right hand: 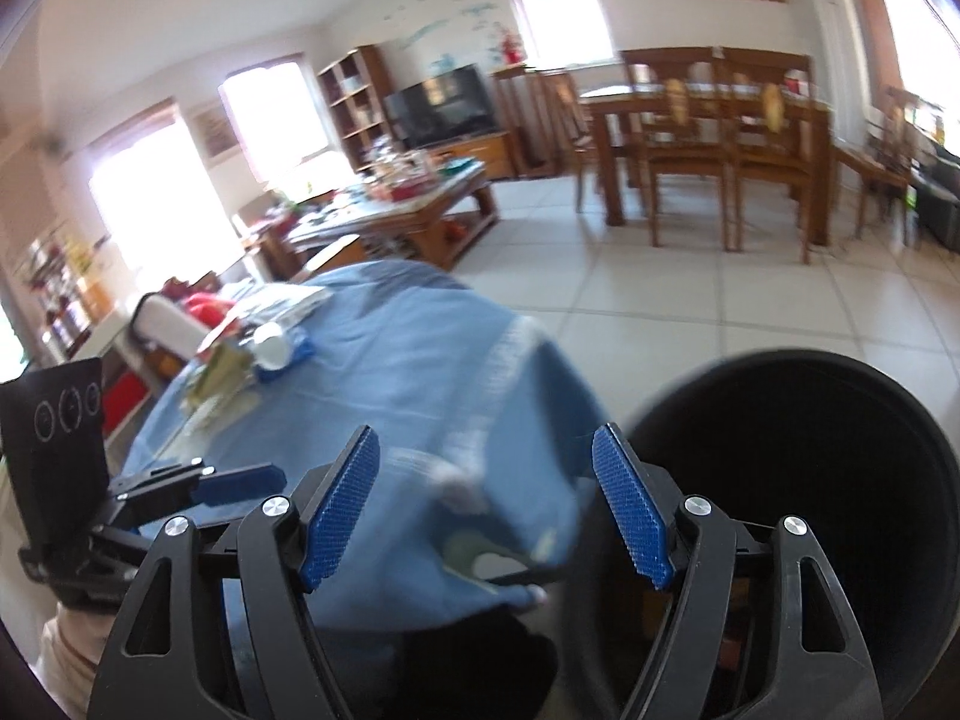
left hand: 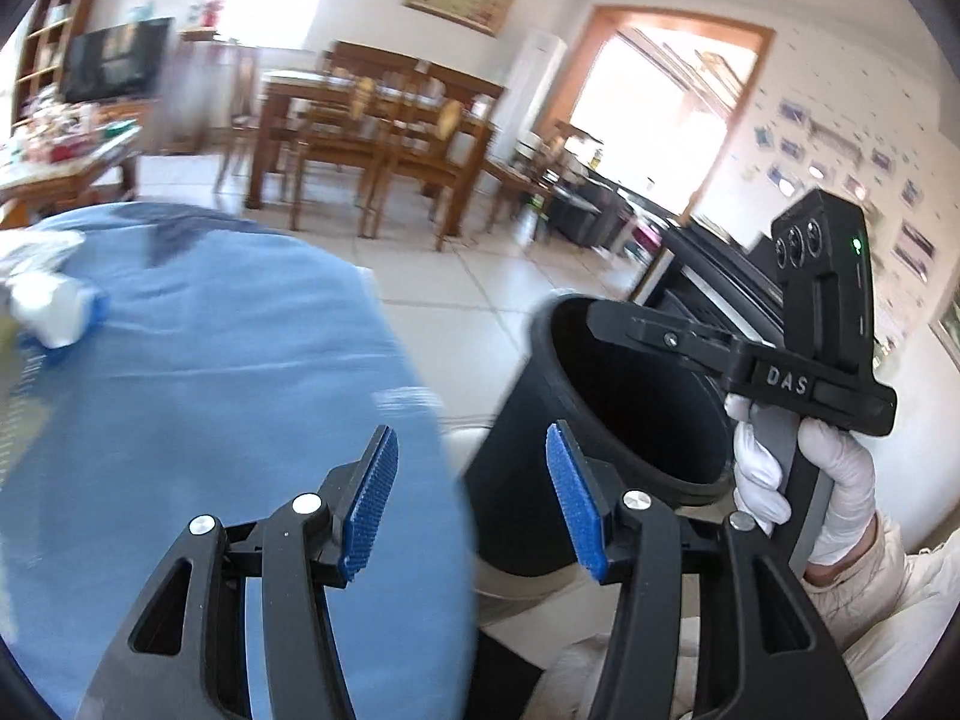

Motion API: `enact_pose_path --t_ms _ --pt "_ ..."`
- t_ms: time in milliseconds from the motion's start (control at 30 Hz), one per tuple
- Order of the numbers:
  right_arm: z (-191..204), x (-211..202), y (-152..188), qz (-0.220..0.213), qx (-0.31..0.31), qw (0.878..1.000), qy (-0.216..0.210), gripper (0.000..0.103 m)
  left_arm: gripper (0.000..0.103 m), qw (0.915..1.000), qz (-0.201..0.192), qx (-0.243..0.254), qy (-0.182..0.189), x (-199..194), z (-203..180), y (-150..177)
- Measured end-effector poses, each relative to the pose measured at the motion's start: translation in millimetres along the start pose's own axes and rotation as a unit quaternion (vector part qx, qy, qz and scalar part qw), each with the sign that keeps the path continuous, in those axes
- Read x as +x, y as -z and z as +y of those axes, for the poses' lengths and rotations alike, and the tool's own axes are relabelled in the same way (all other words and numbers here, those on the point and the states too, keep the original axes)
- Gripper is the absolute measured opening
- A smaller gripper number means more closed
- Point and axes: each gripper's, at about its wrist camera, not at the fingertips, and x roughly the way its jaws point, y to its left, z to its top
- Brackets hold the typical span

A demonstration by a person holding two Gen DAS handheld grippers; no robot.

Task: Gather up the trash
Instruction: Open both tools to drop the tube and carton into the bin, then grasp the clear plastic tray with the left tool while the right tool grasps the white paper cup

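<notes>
Right wrist, bin [right hand: 810, 480] beside tablecloth [right hand: 390, 360] edge

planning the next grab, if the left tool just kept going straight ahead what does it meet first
Probably the gap between the blue-covered table and the black trash bin. The left tool is open and empty; the bin's wall looks nearest, though depth is unclear.

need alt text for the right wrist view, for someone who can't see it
The right gripper, open and empty, points over the edge of a table under a blue cloth, with a black trash bin standing open at right. Scraps and a white cup lie at the table's far side; the left gripper shows at left.
</notes>
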Motion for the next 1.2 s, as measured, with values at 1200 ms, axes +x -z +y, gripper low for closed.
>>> enact_pose_path --t_ms 1200 --pt "200 260 -74 0.086 -0.151 0.977 -0.121 0.063 0.058 0.9707 0.019 -0.109 -0.213 -57 174 17"
